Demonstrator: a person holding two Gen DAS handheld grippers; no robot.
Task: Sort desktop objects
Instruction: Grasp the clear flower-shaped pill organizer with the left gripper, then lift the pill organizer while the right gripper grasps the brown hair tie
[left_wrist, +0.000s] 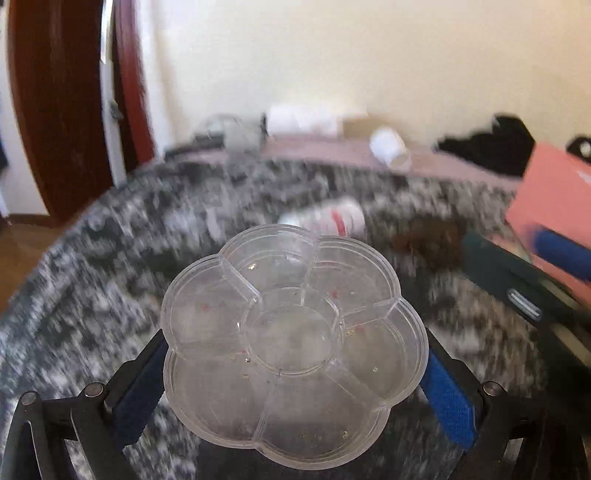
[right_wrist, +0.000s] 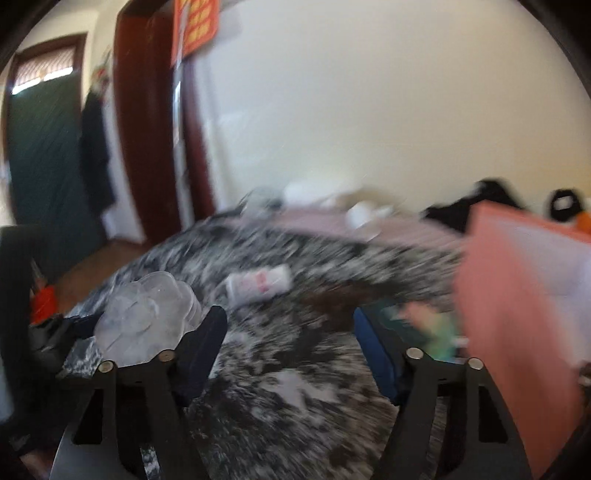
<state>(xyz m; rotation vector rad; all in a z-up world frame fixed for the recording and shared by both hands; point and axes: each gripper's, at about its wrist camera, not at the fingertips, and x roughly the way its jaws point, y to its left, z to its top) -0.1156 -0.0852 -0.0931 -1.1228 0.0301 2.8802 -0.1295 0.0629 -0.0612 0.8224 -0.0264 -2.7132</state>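
My left gripper (left_wrist: 295, 350) is shut on a clear flower-shaped plastic tray (left_wrist: 291, 343) with several compartments, held above the black-and-white speckled table (left_wrist: 110, 258). The tray also shows in the right wrist view (right_wrist: 147, 317), at the left beside my right gripper. My right gripper (right_wrist: 290, 325) is open and empty over the table. A white tube with red print (left_wrist: 328, 219) lies on the table beyond the tray; it also shows in the right wrist view (right_wrist: 260, 284). Both views are blurred by motion.
A pink box (left_wrist: 554, 210) (right_wrist: 524, 306) stands at the right. A dark phone (left_wrist: 517, 288) and a brown clump (left_wrist: 428, 240) lie near it. A white cup (left_wrist: 389, 147), white rolls (left_wrist: 299, 120) and black items (left_wrist: 491, 144) sit at the back.
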